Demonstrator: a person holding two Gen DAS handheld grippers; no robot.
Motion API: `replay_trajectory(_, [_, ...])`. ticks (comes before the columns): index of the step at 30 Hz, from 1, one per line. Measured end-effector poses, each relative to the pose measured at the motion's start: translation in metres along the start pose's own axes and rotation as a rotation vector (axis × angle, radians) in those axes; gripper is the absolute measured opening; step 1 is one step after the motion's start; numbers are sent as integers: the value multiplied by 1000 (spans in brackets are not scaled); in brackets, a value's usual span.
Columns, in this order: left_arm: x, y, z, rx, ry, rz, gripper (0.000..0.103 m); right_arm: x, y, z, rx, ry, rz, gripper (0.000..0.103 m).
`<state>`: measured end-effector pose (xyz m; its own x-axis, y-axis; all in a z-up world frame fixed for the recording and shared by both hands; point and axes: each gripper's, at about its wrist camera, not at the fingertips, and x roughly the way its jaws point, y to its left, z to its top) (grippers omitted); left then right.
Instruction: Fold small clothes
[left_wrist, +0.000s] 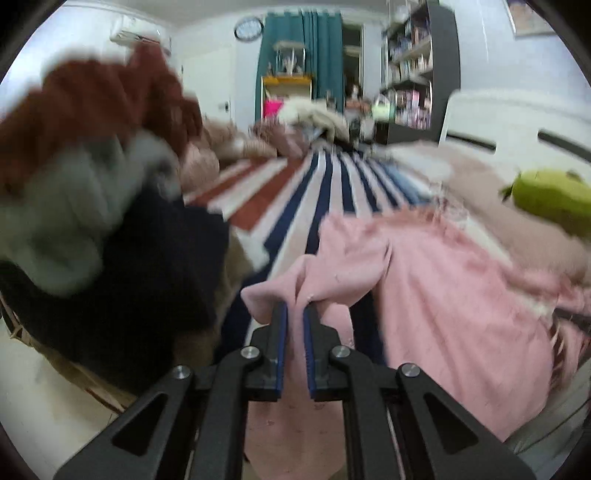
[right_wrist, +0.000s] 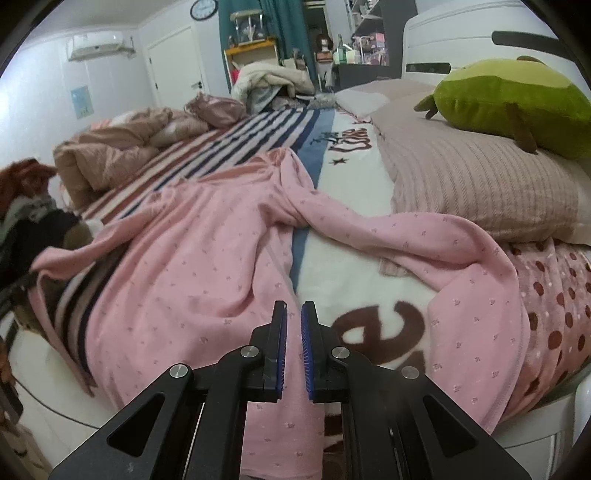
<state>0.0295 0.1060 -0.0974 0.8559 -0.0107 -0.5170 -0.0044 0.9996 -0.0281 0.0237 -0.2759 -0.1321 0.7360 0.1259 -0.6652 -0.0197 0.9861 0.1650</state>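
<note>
Pink dotted cotton garment (right_wrist: 207, 258) is pinched by left claw (left_wrist: 294, 308) & right claw (right_wrist: 293, 306), over striped bed blanket (right_wrist: 236, 136).

In the right wrist view, the striped blanket (right_wrist: 258, 129) lies open at centre; a pillow (right_wrist: 480, 184) with a green plush (right_wrist: 509, 99) blocks the right, crumpled bedding (right_wrist: 110, 155) the left.
</note>
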Motion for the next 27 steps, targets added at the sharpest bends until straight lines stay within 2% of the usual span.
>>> replay_trajectory(3, [-18,-14,19,5,-43,-73,6,-6,-4,0,16,-16,25,3])
replay_trajectory(7, [-23,-55,38,28,-42,-274,6,-14,-11,2,43,-34,60,3])
replay_trajectory(10, [-7,-106,41,77,20,-462,8,-18,-17,2,59,-48,67,3])
replay_trajectory(11, [7,-126,37,81,64,-546,8,-18,-19,3,62,-52,65,3])
replay_trajectory(13, [35,-157,23,70,185,-628,8,-19,-25,4,71,-58,52,3])
replay_trajectory(15, [49,-172,11,69,247,-626,8,-21,-32,2,83,-58,44,3])
replay_trajectory(16, [53,-175,6,66,262,-624,13,-21,-35,2,90,-56,40,4])
replay_trajectory(17, [51,-174,3,65,263,-631,26,-22,-38,1,101,-53,41,5])
replay_trajectory(19, [40,-163,5,72,233,-642,45,-22,-42,-1,119,-48,58,17])
replay_trajectory(20, [34,-156,9,77,210,-629,46,-23,-43,-2,121,-47,71,19])
replay_trajectory(22, [21,-132,15,71,159,-568,48,-22,-37,-4,103,-40,117,19])
replay_trajectory(24, [12,-104,17,47,123,-507,53,-19,-22,-4,62,-22,200,20])
replay_trajectory(26, [5,-76,17,39,93,-423,57,-14,2,-5,-3,6,283,24])
replay_trajectory(27, [3,-68,15,43,86,-386,57,-11,16,-5,-38,21,313,30])
